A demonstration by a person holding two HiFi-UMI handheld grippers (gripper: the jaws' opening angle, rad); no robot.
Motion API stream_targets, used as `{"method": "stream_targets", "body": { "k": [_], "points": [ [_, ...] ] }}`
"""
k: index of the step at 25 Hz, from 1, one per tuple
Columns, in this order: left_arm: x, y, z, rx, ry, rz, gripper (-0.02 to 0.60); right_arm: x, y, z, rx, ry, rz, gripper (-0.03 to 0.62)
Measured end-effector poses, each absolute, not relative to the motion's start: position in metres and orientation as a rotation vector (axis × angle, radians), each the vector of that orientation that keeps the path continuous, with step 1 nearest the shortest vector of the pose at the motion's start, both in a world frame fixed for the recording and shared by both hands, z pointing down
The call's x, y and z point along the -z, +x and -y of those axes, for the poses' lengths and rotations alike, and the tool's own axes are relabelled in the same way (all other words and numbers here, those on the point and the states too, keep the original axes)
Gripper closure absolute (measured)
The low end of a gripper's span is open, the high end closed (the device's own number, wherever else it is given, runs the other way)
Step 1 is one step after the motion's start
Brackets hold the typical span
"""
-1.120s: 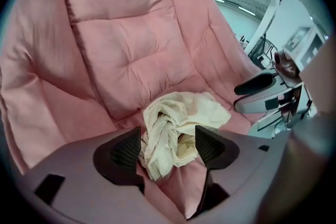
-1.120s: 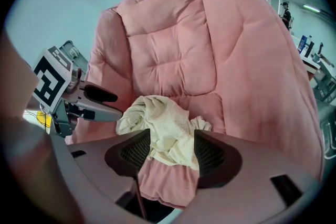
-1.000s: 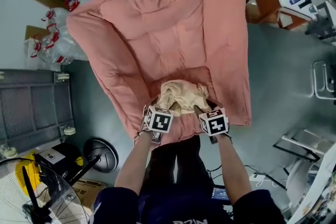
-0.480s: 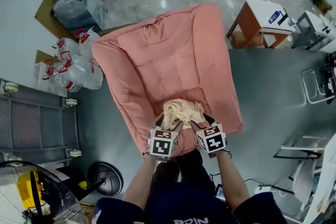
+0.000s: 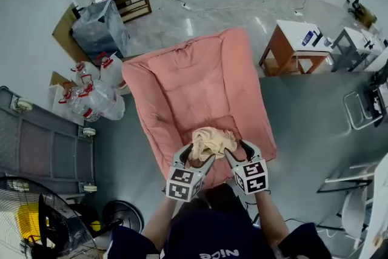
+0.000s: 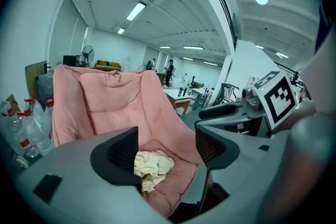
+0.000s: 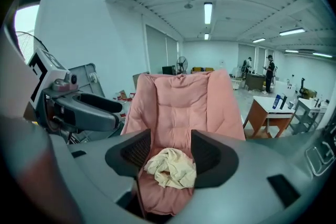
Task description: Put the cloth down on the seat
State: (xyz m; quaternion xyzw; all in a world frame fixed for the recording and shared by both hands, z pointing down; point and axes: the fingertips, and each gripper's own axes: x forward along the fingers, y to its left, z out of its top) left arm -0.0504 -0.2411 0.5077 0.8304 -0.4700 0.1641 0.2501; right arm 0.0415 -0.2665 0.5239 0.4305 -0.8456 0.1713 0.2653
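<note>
Cloth (image 5: 212, 141): crumpled cream fabric, lying on the seat, lower centre.
Seat (image 5: 200, 79): pink, quilted, softly padded.
My left hand-held gripper (image 5: 195, 158): jaws apart, empty.
My right hand-held gripper (image 5: 234, 153): jaws apart, empty.

One cloth (image 5: 212, 140), one seat (image 5: 193, 85), two grippers (image 5: 194, 158) (image 5: 237, 151)

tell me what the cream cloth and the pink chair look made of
Cloth: soft thin fabric, maybe cotton, matte cream; it lies crumpled in limp folds. Chair: padded textile cover, matte pink, fibre unclear; stitched quilted panels and puffy edges suggest soft stuffing.
</note>
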Motion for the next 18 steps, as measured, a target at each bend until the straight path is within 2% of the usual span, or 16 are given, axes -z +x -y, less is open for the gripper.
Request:
{"method": "stream_targets", "body": {
  "k": [9, 18],
  "points": [
    [-0.438, -0.055, 0.209, -0.306, 2.365, 1.409, 0.238, -0.451, 0.064, 0.233, -0.338, 1.284, 2.372, 0.361],
    [-0.402, -0.074, 0.191, -0.184, 2.392, 1.514, 0.238, -0.419, 0.072, 0.215, -0.271, 1.362, 2.428, 0.361]
  ]
}}
